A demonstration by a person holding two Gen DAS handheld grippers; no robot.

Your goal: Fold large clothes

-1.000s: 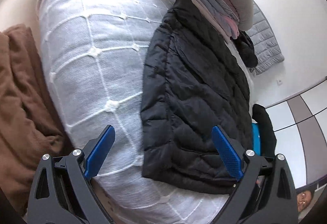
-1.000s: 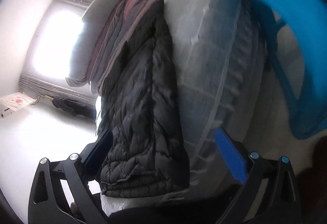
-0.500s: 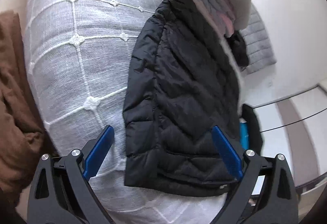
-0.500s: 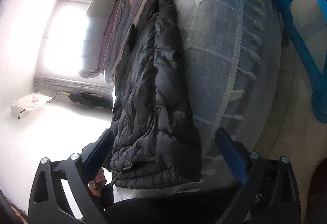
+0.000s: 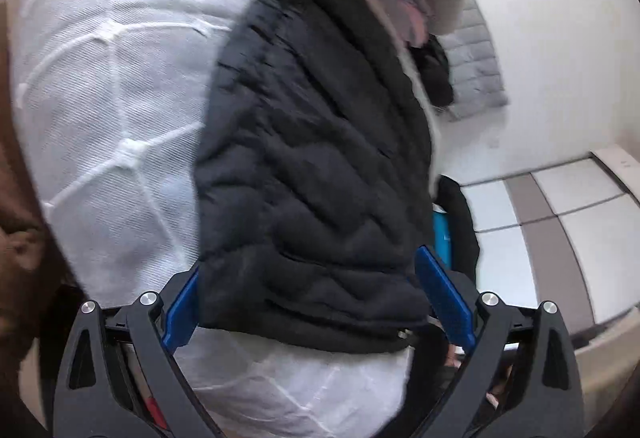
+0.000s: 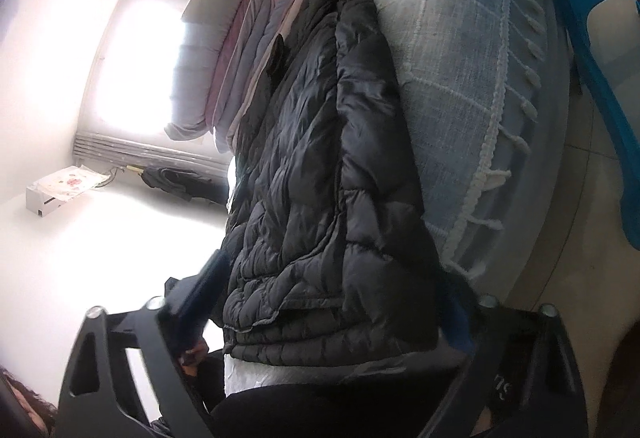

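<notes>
One bed (image 5: 104,86) fills both views, its white quilted cover carrying everything else. A stack (image 6: 248,50) of folded clothes lies along its far side, and just beside it the black jacket (image 5: 312,158) — already doubled lengthwise — lies flat, its long axis running straight away from both tools. The hem is the near end. The left tool (image 5: 316,302) is spread wide, blue fingers straddling that hem, not gripping it. The right tool (image 6: 328,314) is likewise apart astride the same end. Both look equally close — likely a lift of the hem toward the collar follows.
</notes>
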